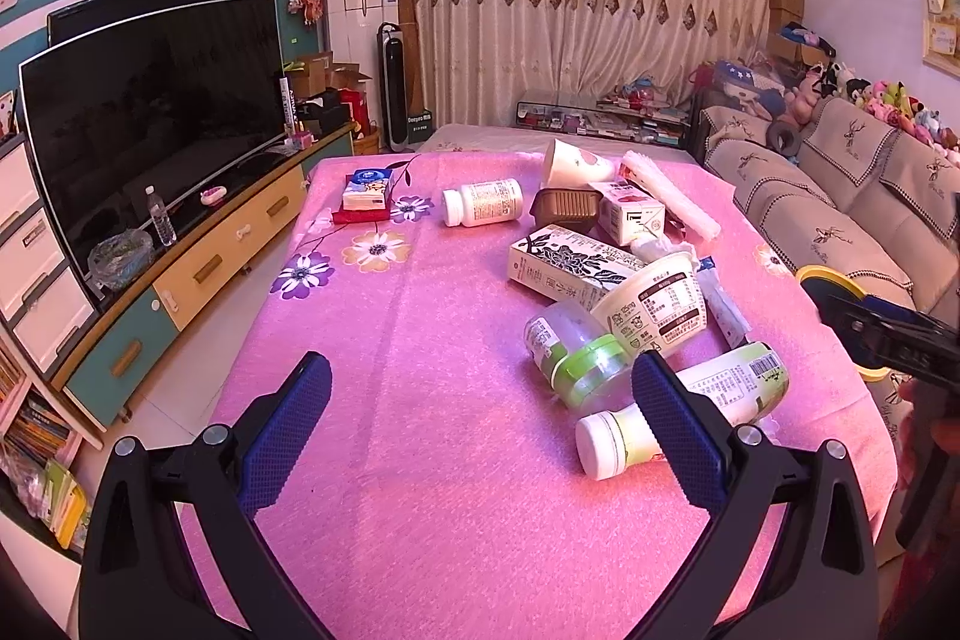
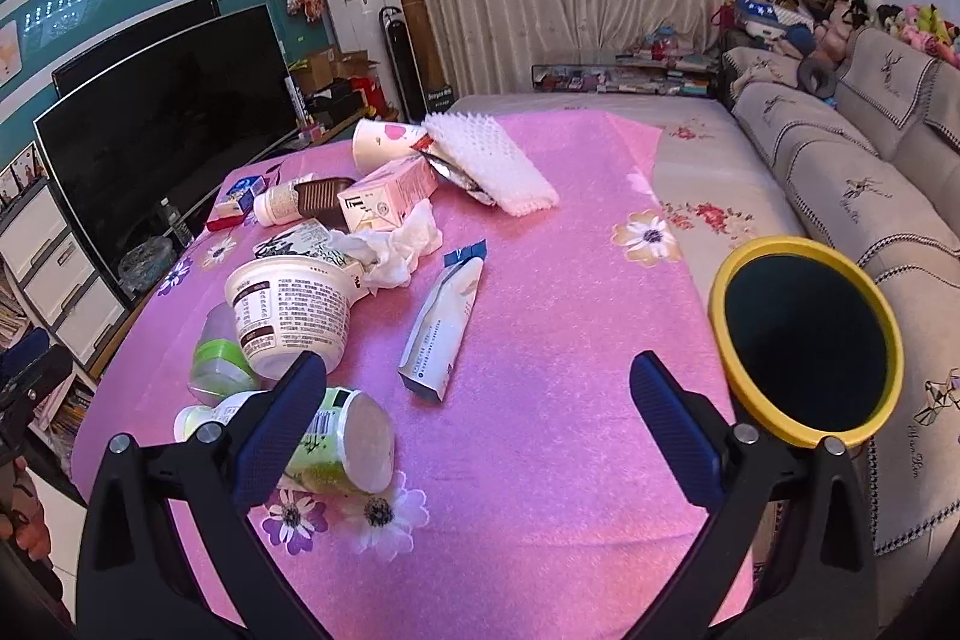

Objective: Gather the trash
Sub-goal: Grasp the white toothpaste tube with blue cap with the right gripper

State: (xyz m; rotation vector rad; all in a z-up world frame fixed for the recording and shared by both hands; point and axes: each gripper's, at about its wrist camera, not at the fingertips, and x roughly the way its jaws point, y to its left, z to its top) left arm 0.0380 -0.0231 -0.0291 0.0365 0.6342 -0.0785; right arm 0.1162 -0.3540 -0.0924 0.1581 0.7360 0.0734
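Left gripper (image 1: 480,409): jaws wide apart, holding nothing; it hovers over the pink cloth (image 1: 420,490). The right blue pad (image 1: 678,430) overlaps the green bottle (image 1: 708,400) in view; whether they touch I cannot tell.
Right gripper (image 2: 477,412): jaws wide apart, nothing between them. The left pad (image 2: 282,430) stands in front of the green bottle (image 2: 342,436); contact unclear.
Green bottle: lies on its side at the near edge of the trash heap, white cap toward the left gripper; it carries a barcode and small print too fine to read.
Tub (image 2: 288,316): white, tipped on its side, with a printed nutrition table; characters unreadable.
Jar (image 1: 570,349): clear with a green lid, on its side, touching the tub.
Sachet (image 2: 441,328): white with a blue tip, flat on the cloth beyond the right gripper's open jaws, apart from the heap.
Tissue (image 2: 390,247): crumpled, just behind the tub.
Cartons: a floral one (image 1: 570,262) and a pink-white one (image 1: 630,214), both on their sides; lettering not legible.
Pill bottle (image 1: 483,202): white, lying apart on the heap's left.
Paper cup (image 2: 384,145): tipped over at the far end, beside a white bristly pad (image 2: 498,160).
Bin (image 2: 807,346): yellow rim, dark inside, just off the table's right edge by the sofa (image 2: 870,196).
Tissue pack (image 1: 367,190): blue, far left of the cloth.
TV (image 1: 156,112): dark, on the left wall.
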